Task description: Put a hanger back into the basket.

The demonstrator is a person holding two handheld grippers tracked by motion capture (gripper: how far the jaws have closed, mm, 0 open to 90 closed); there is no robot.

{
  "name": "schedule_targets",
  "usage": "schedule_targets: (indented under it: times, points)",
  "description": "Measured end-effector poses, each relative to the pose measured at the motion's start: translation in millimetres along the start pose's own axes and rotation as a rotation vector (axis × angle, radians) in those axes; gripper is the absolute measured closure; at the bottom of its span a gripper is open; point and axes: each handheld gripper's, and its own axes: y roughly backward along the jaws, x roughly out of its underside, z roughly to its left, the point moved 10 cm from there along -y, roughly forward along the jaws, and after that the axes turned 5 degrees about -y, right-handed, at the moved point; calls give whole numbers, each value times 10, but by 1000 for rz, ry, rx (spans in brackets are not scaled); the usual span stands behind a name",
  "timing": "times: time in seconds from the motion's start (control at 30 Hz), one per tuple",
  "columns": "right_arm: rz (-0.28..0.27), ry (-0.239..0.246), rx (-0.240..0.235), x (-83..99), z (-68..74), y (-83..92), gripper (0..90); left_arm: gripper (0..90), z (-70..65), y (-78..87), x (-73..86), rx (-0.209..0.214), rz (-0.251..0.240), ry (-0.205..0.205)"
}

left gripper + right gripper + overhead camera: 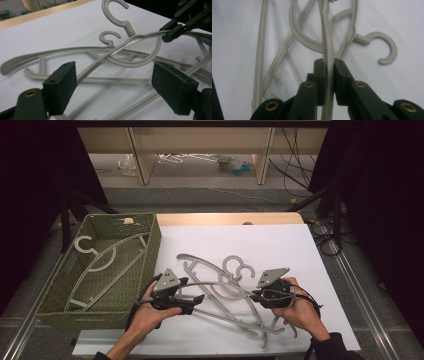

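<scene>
Clamped tight, the right gripper [328, 75] has its two black jaws pressed on the thin arm of a grey plastic hanger [327, 42], which runs straight up between the pads in the right gripper view. In the high view that gripper [256, 294] sits at the right of the tangle, with the person's right hand [300, 312] behind it. The held hanger [120, 50] shows lifted above the others, its arm sloping up from beside the left gripper's jaw to the right gripper's tip, its hook upright just past that.

Across from it, the left gripper [113, 87] has its jaws standing wide apart with nothing pressed between them; the lower end of the lifted hanger's arm passes just beside the left-hand pad. In the high view this gripper [197, 299] lies at the left edge of the pile, held by the left hand [150, 315].

Further hangers [220, 290] lie crossed on the white table cover [300, 250]. Left of the cover stands a green woven basket [50, 305], with two more hangers [100, 265] inside it.
</scene>
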Motion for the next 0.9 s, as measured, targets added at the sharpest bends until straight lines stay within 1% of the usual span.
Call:
schedule_targets:
  times: [0.03, 0.07, 0.1, 0.13, 0.17, 0.2, 0.23, 0.27, 0.3, 0.33, 0.4, 0.47, 0.5, 0.53, 0.57, 0.6, 0.63, 0.67, 0.7, 0.73, 0.77, 0.8, 0.83, 0.87, 0.9]
  points:
    - [-6, -7, 7, -5, 10, 2, 819, 196, 12, -36, -4, -2, 7, -3]
    - [-4, 6, 0, -4, 13, 14, 819, 196, 25, -67, -10, -9, 11, 1]
    - [-2, 6, -2, -4, 23, 22, 819, 199, 29, -100, -15, -3, 12, 11]
    - [2, 8, -4, -3, 33, 34, 818, 206, 42, -123, -17, -2, 20, -2]
    - [-17, 17, 7, -21, 28, 24, 818, 210, 42, -144, -16, 2, 29, 0]
    - [-19, 23, 6, -25, 38, 28, 818, 214, 44, -165, -16, 16, 34, -7]
    - [-19, 27, -1, -24, 52, 36, 818, 222, 44, -187, -21, 20, 34, -2]
    - [-20, 30, -6, -28, 63, 39, 818, 229, 51, -200, -20, 22, 40, -8]
    - [-20, 34, -6, -34, 70, 47, 819, 234, 50, -219, -18, 34, 49, -16]
    - [-20, 41, -12, -38, 82, 55, 818, 240, 41, -232, -21, 38, 51, -14]
    - [-19, 41, -18, -42, 109, 65, 818, 247, 28, -264, -32, 57, 55, -23]
    - [-21, 50, -15, -51, 116, 63, 818, 254, 13, -313, -47, 63, 51, -14]
    - [-14, 56, -16, -48, 126, 64, 818, 268, 2, -345, -48, 75, 54, -25]
    - [-20, 66, -15, -59, 131, 60, 818, 282, -16, -374, -43, 84, 66, -31]
    - [-17, 66, -21, -60, 148, 64, 818, 291, -29, -402, -42, 94, 76, -38]
    - [-21, 78, -20, -68, 150, 67, 818, 298, -32, -431, -52, 94, 73, -44]
    - [-22, 76, -23, -72, 164, 69, 818, 315, -42, -451, -60, 100, 77, -41]
    - [-26, 84, -23, -79, 165, 71, 818, 348, -49, -467, -63, 115, 80, -55]
    - [-28, 89, -27, -84, 170, 76, 818, 361, -56, -479, -66, 111, 85, -53]
    - [-29, 91, -27, -84, 171, 79, 818, 372, -58, -493, -67, 121, 83, -73]
    - [-25, 93, -31, -81, 173, 83, 818, 400, -69, -496, -61, 121, 88, -78]
    - [-22, 94, -34, -78, 175, 84, 818, 412, -87, -499, -48, 145, 105, -78]
    - [-25, 93, -28, -82, 175, 77, 817, 419, -87, -512, -43, 136, 104, -91]
    - [-23, 91, -26, -80, 175, 76, 818, 446, -102, -524, -34, 147, 108, -103]
    - [-25, 98, -33, -82, 180, 75, 818, 470, -100, -527, -23, 143, 121, -131]
